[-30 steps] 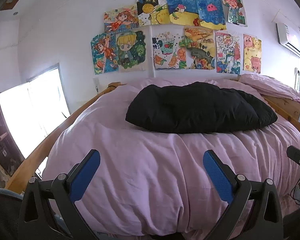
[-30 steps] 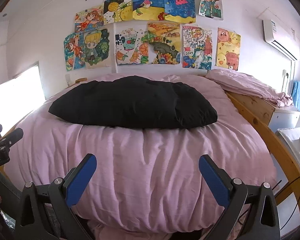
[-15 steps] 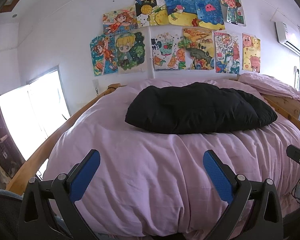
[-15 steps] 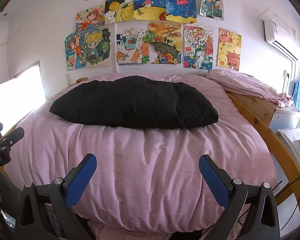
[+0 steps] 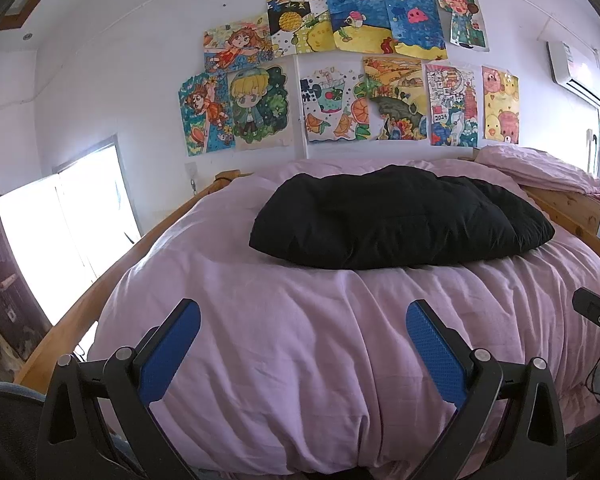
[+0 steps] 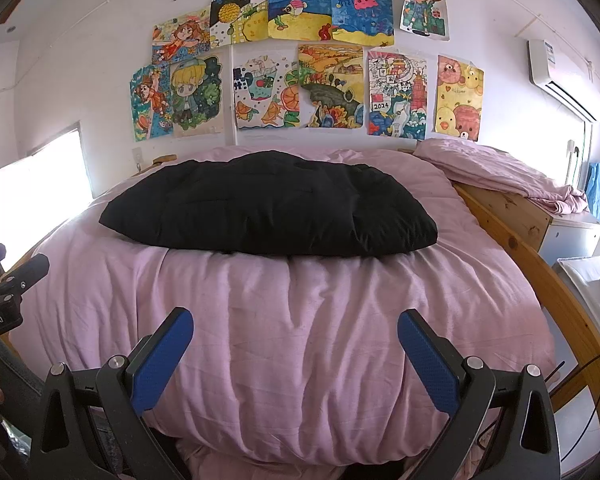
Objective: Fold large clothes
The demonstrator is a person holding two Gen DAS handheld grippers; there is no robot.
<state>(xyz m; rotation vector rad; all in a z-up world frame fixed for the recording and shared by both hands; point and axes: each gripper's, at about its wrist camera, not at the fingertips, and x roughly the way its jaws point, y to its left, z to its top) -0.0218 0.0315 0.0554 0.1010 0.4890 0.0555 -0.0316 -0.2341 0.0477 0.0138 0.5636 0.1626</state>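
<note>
Jaws spread wide and empty, the left gripper (image 5: 303, 316) and right gripper (image 6: 295, 324) sit low in frame, level, facing the black garment (image 6: 267, 204) at centre.

black garment (image 5: 400, 220) | pink duvet (image 5: 300, 340) | blue-padded tongs (image 5: 304, 320)

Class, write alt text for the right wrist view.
A black padded garment lies flat on a pink duvet covering a wooden-framed bed, untouched. The right gripper hovers at the near edge, jaws open and empty; colourful drawings fill the wall.
</note>
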